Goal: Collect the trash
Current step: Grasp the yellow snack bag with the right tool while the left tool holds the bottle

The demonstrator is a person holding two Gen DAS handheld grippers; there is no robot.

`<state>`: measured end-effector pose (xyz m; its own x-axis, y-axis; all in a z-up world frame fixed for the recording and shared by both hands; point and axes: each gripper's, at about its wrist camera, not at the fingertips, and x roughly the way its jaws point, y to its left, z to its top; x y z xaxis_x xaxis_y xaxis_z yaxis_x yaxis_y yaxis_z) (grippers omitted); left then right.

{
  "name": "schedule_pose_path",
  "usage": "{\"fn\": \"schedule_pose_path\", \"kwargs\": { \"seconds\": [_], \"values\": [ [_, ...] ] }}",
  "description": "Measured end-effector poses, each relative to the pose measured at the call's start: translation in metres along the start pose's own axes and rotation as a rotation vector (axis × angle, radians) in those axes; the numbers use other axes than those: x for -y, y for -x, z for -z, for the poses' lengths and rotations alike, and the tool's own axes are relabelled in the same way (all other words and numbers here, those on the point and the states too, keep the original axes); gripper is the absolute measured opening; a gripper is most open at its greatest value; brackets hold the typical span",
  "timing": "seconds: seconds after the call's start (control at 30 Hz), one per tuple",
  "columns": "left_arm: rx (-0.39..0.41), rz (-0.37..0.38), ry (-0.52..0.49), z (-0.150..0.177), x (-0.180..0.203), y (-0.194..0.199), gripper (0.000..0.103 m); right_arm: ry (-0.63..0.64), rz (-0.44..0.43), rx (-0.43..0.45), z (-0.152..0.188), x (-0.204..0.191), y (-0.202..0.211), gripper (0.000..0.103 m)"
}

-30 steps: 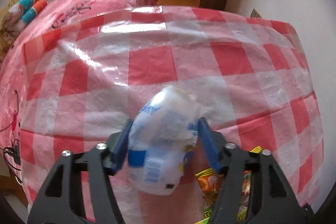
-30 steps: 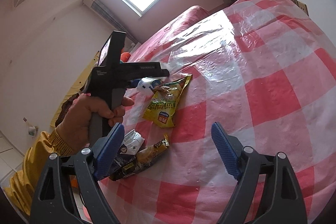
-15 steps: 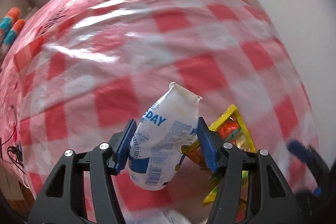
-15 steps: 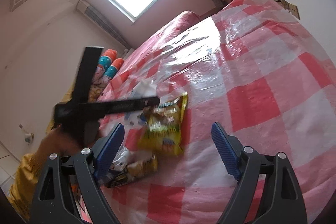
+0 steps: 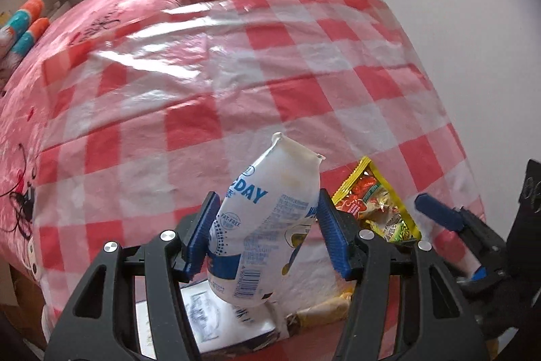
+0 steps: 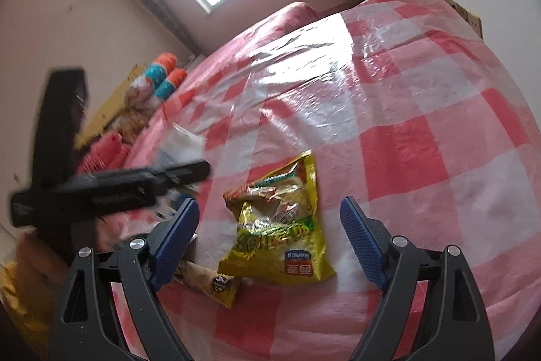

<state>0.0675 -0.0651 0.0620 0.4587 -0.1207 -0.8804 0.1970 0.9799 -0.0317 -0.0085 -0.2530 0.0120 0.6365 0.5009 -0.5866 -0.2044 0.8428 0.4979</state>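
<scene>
Above the checked tablecloth, my left gripper clamps the white bottle, lifted clear; open cloth runs to 12 o'clock. Right gripper gapes wide, empty, over the yellow wrapper. Only the right view shows the small snack bar at 7 o'clock.

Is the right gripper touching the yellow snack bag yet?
Apart. In the right wrist view the right gripper hangs open, the yellow snack bag lying flat on the checked tablecloth between its fingers, with bare cloth showing on both sides.
</scene>
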Motion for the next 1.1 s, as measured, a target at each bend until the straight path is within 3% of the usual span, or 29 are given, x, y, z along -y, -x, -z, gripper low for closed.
{"fn": "schedule_pose_path", "kwargs": {
  "seconds": [0.33, 0.63, 0.9, 1.1],
  "values": [
    [0.072, 0.041, 0.092, 0.027, -0.023, 0.044, 0.059, 0.194, 0.130, -0.058, 0.012, -0.033, -0.023, 0.084],
    [0.113, 0.056, 0.173, 0.074, -0.047, 0.080, 0.060, 0.285, 0.202, -0.086, 0.014, -0.046, -0.035, 0.085],
    [0.133, 0.061, 0.246, 0.114, -0.073, 0.107, 0.060, 0.290, 0.227, -0.080, 0.012, -0.046, -0.037, 0.069],
    [0.138, 0.071, 0.267, 0.137, -0.086, 0.109, 0.060, 0.308, 0.236, -0.087, 0.012, -0.049, -0.038, 0.068]
  ]
}}
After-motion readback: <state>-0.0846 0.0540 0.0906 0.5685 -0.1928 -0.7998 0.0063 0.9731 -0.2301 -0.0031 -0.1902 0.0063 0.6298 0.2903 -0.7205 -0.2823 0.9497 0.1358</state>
